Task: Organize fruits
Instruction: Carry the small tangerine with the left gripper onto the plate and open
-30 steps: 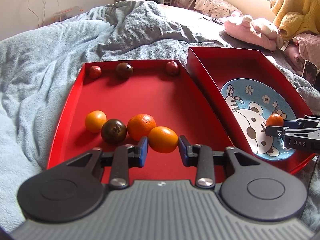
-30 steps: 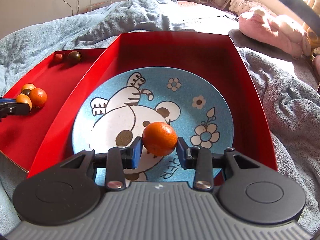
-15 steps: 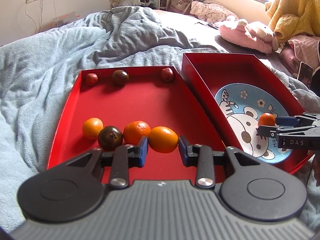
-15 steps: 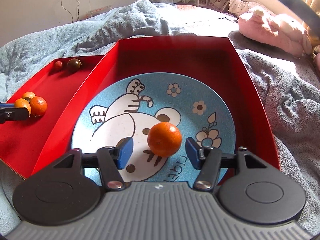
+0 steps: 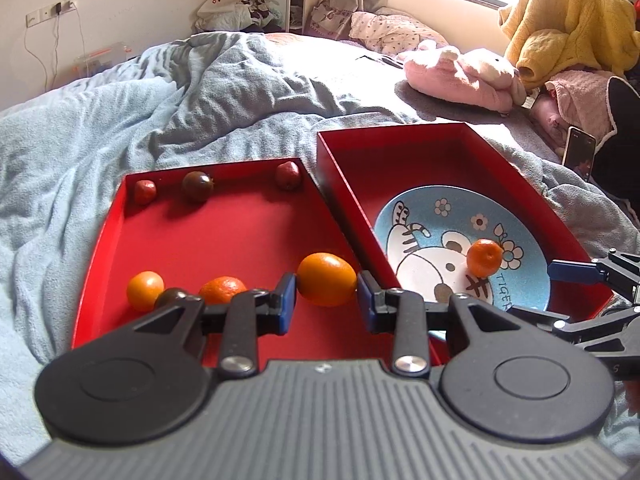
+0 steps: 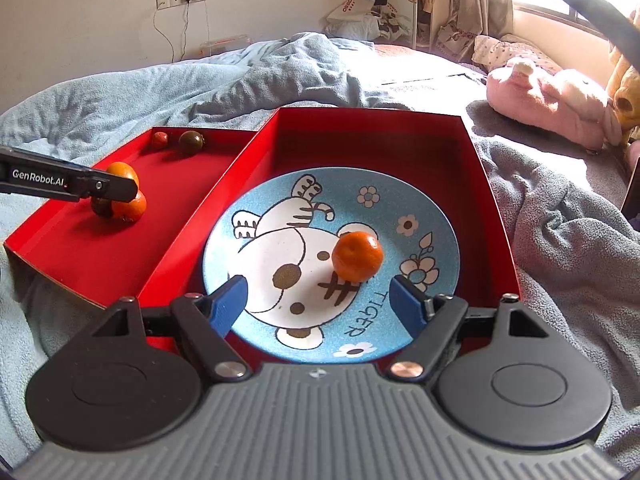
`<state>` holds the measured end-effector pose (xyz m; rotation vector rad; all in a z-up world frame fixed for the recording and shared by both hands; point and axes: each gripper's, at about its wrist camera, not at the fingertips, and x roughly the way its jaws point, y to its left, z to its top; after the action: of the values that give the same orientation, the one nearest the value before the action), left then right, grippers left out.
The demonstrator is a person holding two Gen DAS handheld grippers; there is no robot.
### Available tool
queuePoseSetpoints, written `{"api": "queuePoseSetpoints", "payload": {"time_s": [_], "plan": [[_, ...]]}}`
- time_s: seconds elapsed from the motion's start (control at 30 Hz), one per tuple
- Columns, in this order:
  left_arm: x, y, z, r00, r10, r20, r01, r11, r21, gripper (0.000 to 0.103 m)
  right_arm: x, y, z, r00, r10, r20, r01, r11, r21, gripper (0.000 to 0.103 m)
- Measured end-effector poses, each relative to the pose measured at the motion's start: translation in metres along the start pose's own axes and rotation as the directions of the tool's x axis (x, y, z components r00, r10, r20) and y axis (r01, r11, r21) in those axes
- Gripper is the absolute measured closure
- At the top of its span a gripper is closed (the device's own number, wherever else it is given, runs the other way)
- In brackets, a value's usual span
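In the shallow red tray (image 5: pixel 224 236) the left gripper (image 5: pixel 326 300) is clamped on a smooth, oval orange (image 5: pixel 327 279) — a paler orange, a dark round fruit and a mandarin lie at its nine o'clock. Rightward, in the deep red box (image 6: pixel 472 168), a small dimpled mandarin (image 6: pixel 357 256) sits on the blue tiger plate (image 6: pixel 432 216), at three o'clock of centre — the right gripper (image 6: pixel 318 304), jaws opening, has nothing between them.

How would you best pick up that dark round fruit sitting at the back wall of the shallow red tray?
Probably from above, the fingers closing across the widest part of the dark round fruit. It sits close to the back wall of the shallow red tray, so a level approach from the front looks awkward. Its left and right sides are free, with open gaps to the small red fruits beside it.
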<state>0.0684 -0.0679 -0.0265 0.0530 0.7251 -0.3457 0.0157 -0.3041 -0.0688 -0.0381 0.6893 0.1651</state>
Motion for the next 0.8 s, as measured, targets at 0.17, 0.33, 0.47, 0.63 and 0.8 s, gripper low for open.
{"api": "queuePoseSetpoints", "payload": {"time_s": [0.17, 0.33, 0.47, 0.63, 0.8], "plan": [[0.005, -0.033, 0.009, 0.996, -0.084, 0.005, 0.084, 0.996, 0.037, 0.067, -0.008, -0.008, 0.0, 0.998, -0.06, 0.01, 0.06, 0.998, 0.006, 0.022], [0.024, -0.061, 0.003, 0.994, -0.104, -0.04, 0.107, 0.991, 0.078, 0.067, -0.01, -0.017, 0.004, 0.991, -0.134, 0.025, 0.134, 0.991, 0.007, 0.021], [0.042, -0.076, -0.006, 0.991, -0.099, -0.085, 0.109, 0.986, 0.123, 0.067, -0.013, -0.024, 0.007, 0.989, -0.145, 0.038, 0.144, 0.989, 0.029, 0.021], [0.054, -0.09, -0.015, 0.987, -0.103, -0.122, 0.122, 0.979, 0.163, 0.067, -0.016, -0.031, 0.008, 0.986, -0.162, 0.043, 0.16, 0.986, 0.049, 0.021], [0.066, -0.094, -0.021, 0.984, -0.091, -0.15, 0.118, 0.976, 0.182, 0.067, -0.016, -0.036, 0.008, 0.985, -0.171, 0.035, 0.169, 0.984, 0.061, 0.021]]}}
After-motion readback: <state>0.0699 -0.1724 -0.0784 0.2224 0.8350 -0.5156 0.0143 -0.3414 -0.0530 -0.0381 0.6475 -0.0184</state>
